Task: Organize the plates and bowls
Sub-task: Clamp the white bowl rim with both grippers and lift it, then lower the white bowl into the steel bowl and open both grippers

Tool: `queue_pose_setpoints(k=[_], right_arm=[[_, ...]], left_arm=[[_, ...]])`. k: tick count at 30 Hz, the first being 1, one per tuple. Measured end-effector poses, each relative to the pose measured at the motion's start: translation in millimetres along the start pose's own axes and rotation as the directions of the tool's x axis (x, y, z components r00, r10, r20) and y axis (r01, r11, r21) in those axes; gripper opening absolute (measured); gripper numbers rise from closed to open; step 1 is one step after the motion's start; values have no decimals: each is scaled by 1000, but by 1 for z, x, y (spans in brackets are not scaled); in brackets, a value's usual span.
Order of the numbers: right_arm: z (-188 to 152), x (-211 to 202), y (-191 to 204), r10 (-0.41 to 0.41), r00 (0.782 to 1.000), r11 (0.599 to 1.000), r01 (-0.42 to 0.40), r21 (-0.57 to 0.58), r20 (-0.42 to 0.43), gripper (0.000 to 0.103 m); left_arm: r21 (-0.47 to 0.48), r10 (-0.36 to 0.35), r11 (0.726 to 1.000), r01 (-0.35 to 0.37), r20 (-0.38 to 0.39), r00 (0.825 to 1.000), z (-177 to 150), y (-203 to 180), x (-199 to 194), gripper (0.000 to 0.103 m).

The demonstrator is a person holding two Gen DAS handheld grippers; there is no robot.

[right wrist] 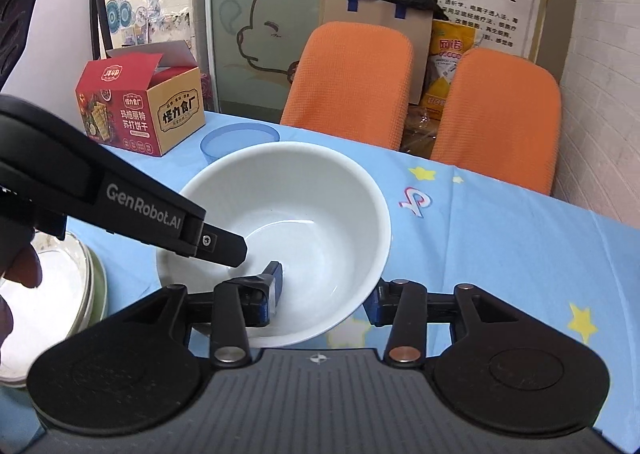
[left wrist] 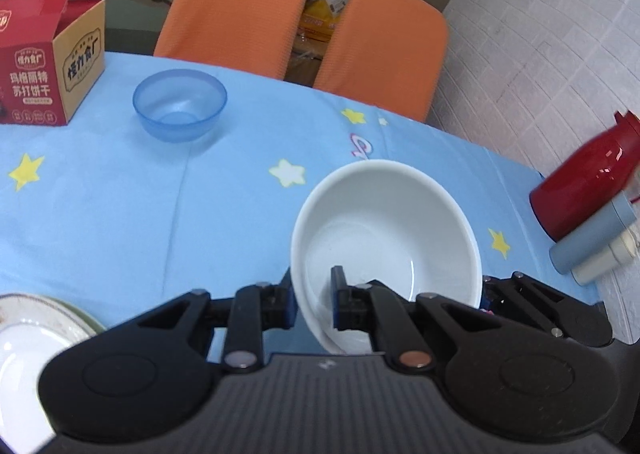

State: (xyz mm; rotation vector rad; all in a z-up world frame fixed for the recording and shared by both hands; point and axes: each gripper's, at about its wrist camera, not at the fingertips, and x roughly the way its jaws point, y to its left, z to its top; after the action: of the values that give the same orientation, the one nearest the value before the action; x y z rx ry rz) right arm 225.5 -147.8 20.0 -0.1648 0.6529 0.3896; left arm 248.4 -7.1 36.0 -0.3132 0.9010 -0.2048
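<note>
Left wrist view: the left gripper (left wrist: 314, 304) pinches the near-left rim of the white bowl (left wrist: 388, 238), one finger inside, one outside, on the blue table (left wrist: 120, 222). A blue bowl (left wrist: 179, 110) sits toward the far edge beside a red box (left wrist: 44, 66); a plate (left wrist: 36, 330) lies at the near-left edge.

Right wrist view: the right gripper (right wrist: 324, 300) straddles the white bowl's (right wrist: 288, 214) near-right rim, jaws wide, not visibly clamped. The left gripper (right wrist: 224, 250) reaches in from the left.
</note>
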Motion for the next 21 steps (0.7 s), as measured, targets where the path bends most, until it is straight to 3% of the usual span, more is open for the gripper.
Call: queue_pose_setpoints(k=[11, 17, 19, 20, 21], right_arm=[[-63, -38, 10, -57, 998, 994, 60, 94, -35, 80], [-73, -35, 12, -50, 999, 992, 51, 119, -12, 84], [-75, -38, 11, -42, 999, 990, 40, 137, 10, 88], [-77, -40, 10, -44, 999, 988, 39, 147, 27, 91], [-78, -43, 10, -36, 999, 987, 29, 159, 40, 92]], left_arm=[[76, -33, 996, 40, -93, 995, -77, -20, -11, 3], [77, -24, 997, 31, -99, 995, -89, -12, -5, 5], [91, -20, 995, 26, -71, 997, -89, -12, -9, 17], [100, -16, 995, 21, -55, 998, -89, -12, -12, 40], [105, -31, 994, 35, -40, 999, -88, -11, -16, 45]])
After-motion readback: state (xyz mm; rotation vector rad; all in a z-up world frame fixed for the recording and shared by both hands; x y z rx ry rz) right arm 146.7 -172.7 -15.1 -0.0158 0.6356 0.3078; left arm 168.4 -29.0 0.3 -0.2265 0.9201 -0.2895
